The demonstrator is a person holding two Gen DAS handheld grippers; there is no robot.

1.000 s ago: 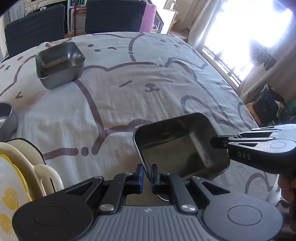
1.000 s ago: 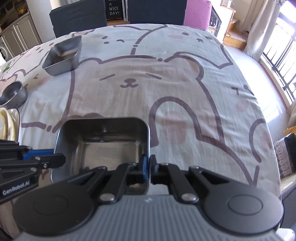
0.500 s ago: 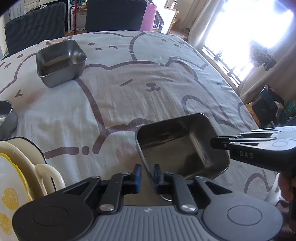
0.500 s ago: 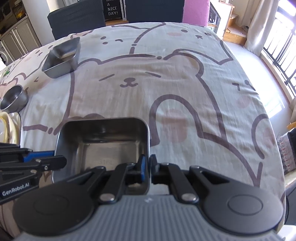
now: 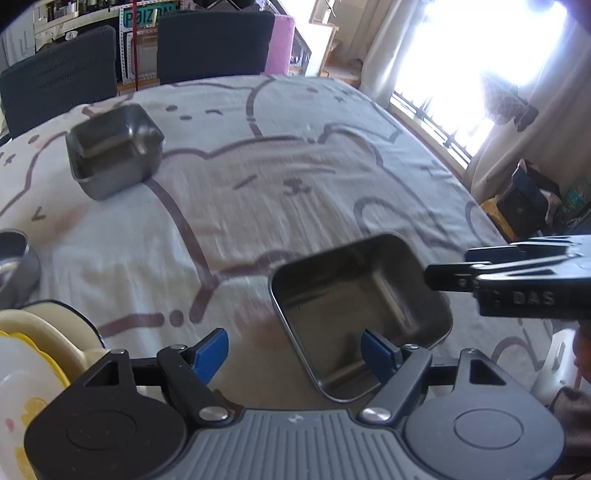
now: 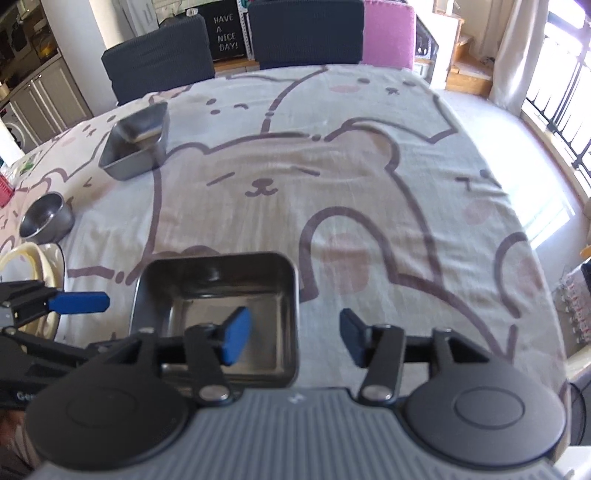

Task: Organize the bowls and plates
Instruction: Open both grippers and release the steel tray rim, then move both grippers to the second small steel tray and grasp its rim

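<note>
Just spread apart, left gripper (image 5: 295, 349) and right gripper (image 6: 291, 332); square steel tray (image 6: 218, 314) released, set on tablecloth (image 6: 332, 177); placement apparently done.

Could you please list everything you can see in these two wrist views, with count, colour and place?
Square stainless-steel tray: one, silver-grey, near edge of the table, between both grippers, empty.
Stacked square steel trays: a smaller one sits tilted inside a larger one, grey, far left of the table.
Round steel bowl: one, silver, left side.
Cream dishes with yellow print: a stack, exact count unclear, near left corner.
Bear-print tablecloth: one, pale with brown outlines, covers the table.
Dark chairs: two, at the far side; a pink chair beside them.
Black letter board: one, behind the chairs.
Left gripper: black with blue pads, jaws just opened, astride the tray's rim.
Right gripper: same, just opened, astride the tray's right wall.
</note>
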